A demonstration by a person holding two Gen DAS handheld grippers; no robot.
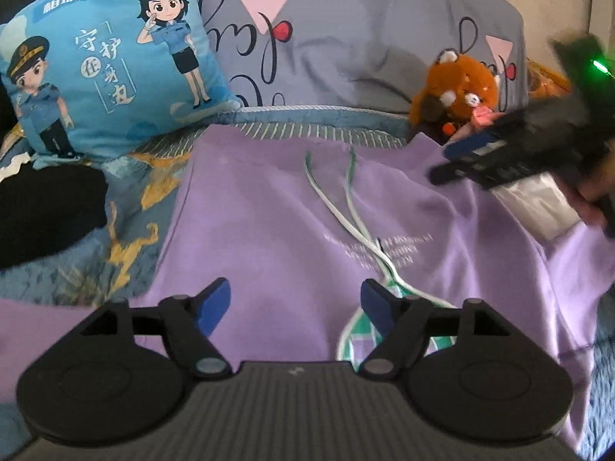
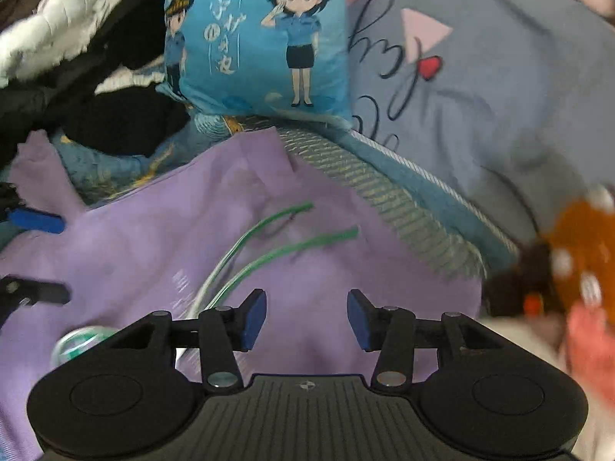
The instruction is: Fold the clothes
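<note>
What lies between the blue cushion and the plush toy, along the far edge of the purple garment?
In the left wrist view, between the cushion and the plush toy only the bedspread's striped border shows, with the garment's far edge below it.

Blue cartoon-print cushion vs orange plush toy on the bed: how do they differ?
The blue cartoon-print cushion is flat, square, printed with uniformed figures; the orange plush toy is furry and lumpy. The cushion is larger. It leans left of the purple hoodie; the toy sits right. Both rest against the grey bedding.

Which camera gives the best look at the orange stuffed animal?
The left wrist view: the orange stuffed animal sits whole and fairly sharp beside the purple garment. The right wrist view catches only a blurred part at its edge.
</note>
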